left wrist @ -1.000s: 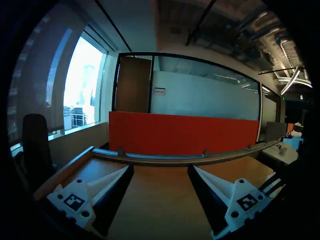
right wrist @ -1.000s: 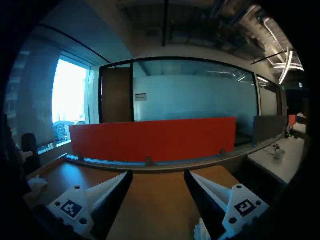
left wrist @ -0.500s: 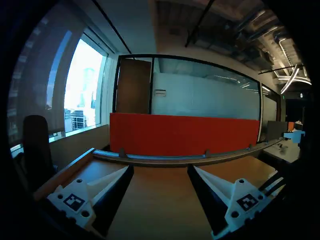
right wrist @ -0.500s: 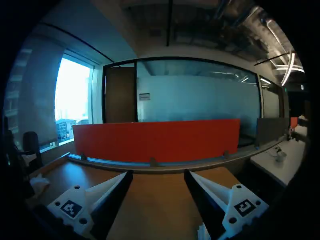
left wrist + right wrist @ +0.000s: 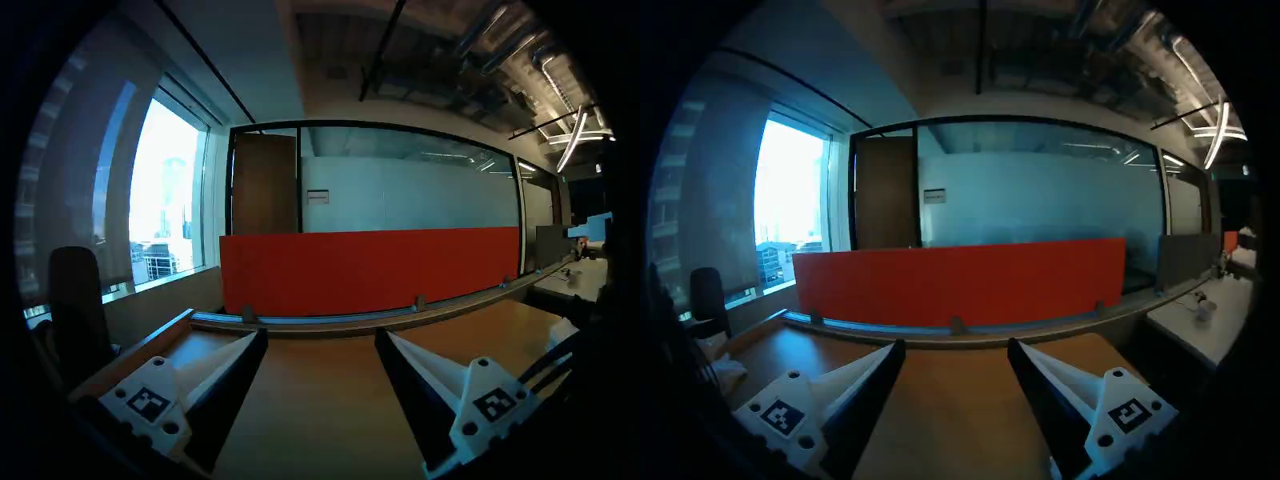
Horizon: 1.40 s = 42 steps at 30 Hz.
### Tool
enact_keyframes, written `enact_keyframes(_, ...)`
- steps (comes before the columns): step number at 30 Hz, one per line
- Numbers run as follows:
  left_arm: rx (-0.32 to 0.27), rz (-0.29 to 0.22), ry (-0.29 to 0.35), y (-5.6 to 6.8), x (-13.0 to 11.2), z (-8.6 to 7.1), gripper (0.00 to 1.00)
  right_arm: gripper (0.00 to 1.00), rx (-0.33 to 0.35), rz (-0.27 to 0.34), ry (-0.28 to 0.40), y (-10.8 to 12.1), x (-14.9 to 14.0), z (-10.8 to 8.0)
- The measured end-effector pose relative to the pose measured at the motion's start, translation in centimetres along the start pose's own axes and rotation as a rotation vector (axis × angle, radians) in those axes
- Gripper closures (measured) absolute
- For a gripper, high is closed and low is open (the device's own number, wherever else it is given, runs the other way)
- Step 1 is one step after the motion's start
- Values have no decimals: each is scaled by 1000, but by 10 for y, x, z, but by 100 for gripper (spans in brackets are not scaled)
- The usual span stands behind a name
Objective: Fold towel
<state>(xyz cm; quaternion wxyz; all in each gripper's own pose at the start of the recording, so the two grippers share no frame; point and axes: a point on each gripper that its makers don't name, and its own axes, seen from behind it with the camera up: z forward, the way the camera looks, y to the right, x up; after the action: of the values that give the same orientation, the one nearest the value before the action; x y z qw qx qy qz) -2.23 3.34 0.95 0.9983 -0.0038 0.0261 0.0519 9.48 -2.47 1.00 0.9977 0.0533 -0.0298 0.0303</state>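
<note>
The left gripper (image 5: 320, 334) and right gripper (image 5: 954, 344) both hang wide open over the flat brown wooden desk (image 5: 320, 408), facing a long red board (image 5: 368, 268).

White fingers (image 5: 448, 376), black square markers (image 5: 148, 404): left gripper (image 5: 320, 336), right gripper (image 5: 956, 344)

The left gripper (image 5: 320, 376) is rolling level and tipping upward, so the long red desk partition (image 5: 368, 268) is straightening in its view. The right gripper (image 5: 952, 384) is swinging slightly leftward, and the crumpled white cloth (image 5: 726, 373) is drifting inward.
</note>
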Motion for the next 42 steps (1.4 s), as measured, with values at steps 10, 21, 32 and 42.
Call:
enact_keyframes(10,13,41,16,-5,-47,-7,1,1,5,14,0,-11,-21,-3)
enact_keyframes(21,17,39,28,-7,-100,-10,0,1,6,13,21,-18,-45,1)
enact_keyframes(32,26,-3,29,-12,-142,-10,1,1,14,-7,14,-26,-73,8)
enact_keyframes(42,37,-14,25,-17,-156,-7,0,1,9,-8,10,-25,-80,11)
